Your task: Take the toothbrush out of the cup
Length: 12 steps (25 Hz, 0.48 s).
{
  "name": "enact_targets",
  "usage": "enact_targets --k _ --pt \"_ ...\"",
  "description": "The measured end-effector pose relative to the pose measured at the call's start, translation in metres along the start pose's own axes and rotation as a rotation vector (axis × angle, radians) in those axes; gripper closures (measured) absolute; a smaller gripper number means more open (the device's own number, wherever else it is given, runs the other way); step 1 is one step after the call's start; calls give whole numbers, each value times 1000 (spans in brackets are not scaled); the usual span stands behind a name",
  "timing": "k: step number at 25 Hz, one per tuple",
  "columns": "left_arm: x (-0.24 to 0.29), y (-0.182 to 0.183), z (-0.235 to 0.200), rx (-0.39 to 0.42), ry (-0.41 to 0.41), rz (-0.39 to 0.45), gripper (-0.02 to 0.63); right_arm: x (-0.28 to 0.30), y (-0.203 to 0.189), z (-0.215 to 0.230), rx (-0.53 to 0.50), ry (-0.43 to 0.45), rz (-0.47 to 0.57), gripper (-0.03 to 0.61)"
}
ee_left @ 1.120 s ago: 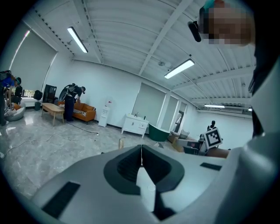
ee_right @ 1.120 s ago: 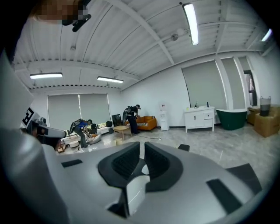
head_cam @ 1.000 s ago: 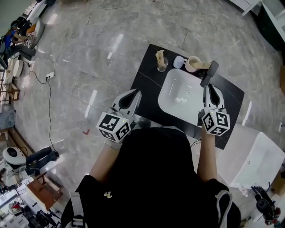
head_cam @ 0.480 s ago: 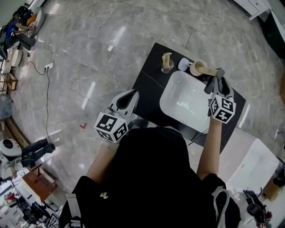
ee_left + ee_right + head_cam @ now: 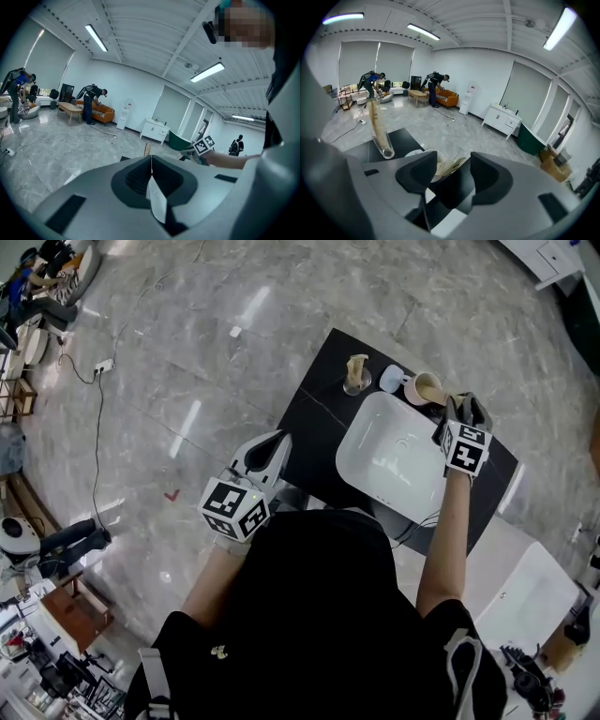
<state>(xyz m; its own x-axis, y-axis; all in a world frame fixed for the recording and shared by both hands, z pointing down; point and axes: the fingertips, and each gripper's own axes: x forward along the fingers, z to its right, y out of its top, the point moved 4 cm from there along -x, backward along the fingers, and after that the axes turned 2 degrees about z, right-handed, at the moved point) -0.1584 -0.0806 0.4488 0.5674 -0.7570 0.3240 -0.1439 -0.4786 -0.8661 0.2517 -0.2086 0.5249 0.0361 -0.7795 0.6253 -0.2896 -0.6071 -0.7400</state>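
Right gripper (image 5: 466, 407) is hanging over the far right corner of the white basin (image 5: 394, 460), and its jaws have just been opening and are spread wide. The toothbrush (image 5: 451, 165) is sitting in the cup (image 5: 427, 388) just behind the basin, poking up between those jaws, not gripped. Left gripper (image 5: 279, 439) is hovering well left of the basin, jaws pressed together, empty.

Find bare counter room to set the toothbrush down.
Free: the black countertop left of the white basin, from the glass down to the near edge. Crowded: the back strip, with glass, small white cup, beige cup, plus the right gripper, jaws just opened, the toothbrush just ahead, not gripped.
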Motion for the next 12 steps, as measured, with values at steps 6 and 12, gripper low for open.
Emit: enact_targets --k 6,12 --pt "-1 -4 -4 -12 29 0 591 20 -7 -7 -116 -6 -91 359" --pt "-6 -4 -5 -20 51 -4 591 25 -10 -10 -217 -42 -115 359"
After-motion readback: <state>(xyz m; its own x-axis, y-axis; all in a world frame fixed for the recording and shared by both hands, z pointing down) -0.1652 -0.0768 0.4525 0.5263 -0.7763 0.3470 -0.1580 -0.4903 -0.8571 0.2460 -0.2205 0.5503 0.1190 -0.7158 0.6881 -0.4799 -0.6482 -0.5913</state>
